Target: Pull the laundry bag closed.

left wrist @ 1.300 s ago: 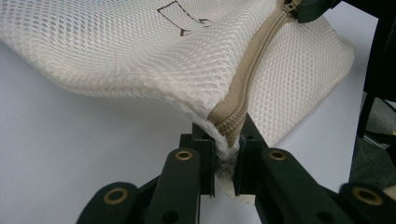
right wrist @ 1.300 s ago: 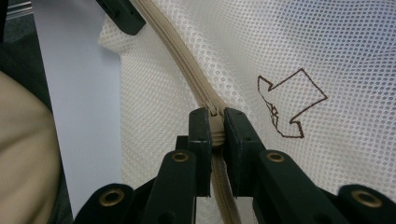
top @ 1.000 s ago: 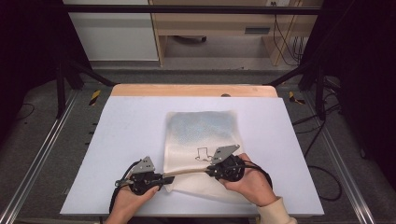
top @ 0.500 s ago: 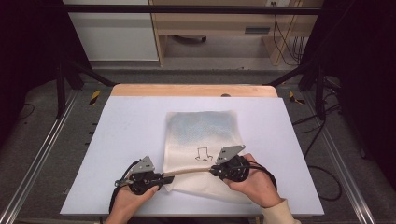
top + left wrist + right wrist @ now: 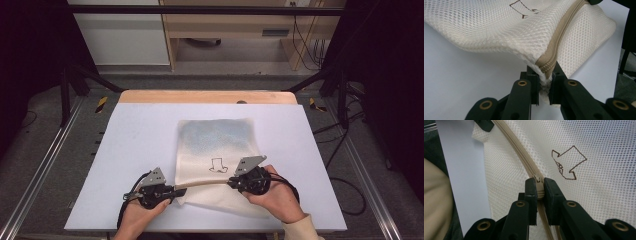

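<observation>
Risk is sitting mainly at the right gripper [image 5: 234, 183]: its jaws are clamping the zipper pull [image 5: 539, 188] of the mesh bag [image 5: 220, 150], and only a small tab is sitting between the pads. Any pull off the zipper line is likely twisting the tab out, and the slider is then stopping partway.

Left gripper [image 5: 176, 191] is pinching the bag's corner at the zipper end [image 5: 546, 68], jaws closed on mesh and tape together. It is acting as the anchor. If that bite is creeping, the zipper [image 5: 205, 184] is going slack, bowing further, and the slider is probably jamming on bunched mesh.

Bag is lying flat on the white tabletop [image 5: 140, 135], slightly toward 3 o'clock of centre, zipper edge running along its 6 o'clock side between the two grippers. In the high view the zipper is already sagging a little between them, so tension is looking marginal.

Second worry: mesh next to the teeth is lying loose near the slider in the right gripper view, so it could be feeding into the slider. Also the bag is light and nothing else is holding it, so a hard tug could be dragging it toward 3 o'clock.
</observation>
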The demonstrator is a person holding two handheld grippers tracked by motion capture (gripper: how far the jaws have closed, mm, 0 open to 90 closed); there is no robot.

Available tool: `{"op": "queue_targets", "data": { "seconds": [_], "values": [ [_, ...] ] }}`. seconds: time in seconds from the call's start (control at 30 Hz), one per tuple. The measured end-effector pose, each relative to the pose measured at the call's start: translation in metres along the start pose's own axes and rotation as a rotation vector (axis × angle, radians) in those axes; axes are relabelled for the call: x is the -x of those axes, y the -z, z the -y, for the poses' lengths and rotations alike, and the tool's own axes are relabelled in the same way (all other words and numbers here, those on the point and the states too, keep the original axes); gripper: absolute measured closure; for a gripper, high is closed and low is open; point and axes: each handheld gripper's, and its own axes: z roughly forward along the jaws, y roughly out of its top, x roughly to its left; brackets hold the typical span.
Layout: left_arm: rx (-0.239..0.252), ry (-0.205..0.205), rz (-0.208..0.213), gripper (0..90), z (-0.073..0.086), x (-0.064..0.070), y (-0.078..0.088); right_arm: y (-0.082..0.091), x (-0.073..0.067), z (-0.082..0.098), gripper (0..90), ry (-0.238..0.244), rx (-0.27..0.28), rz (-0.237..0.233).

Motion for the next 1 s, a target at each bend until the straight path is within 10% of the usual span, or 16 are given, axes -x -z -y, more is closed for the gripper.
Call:
{"op": "queue_targets", "data": {
  "seconds": [1.0],
  "values": [
    [-0.005, -0.018, -0.001, 81.7, -0.0004, 0.0034, -0.0011, 0.0062, 0.0014, 0.0082, 82.0, -0.015, 0.0, 0.021]
  ]
}}
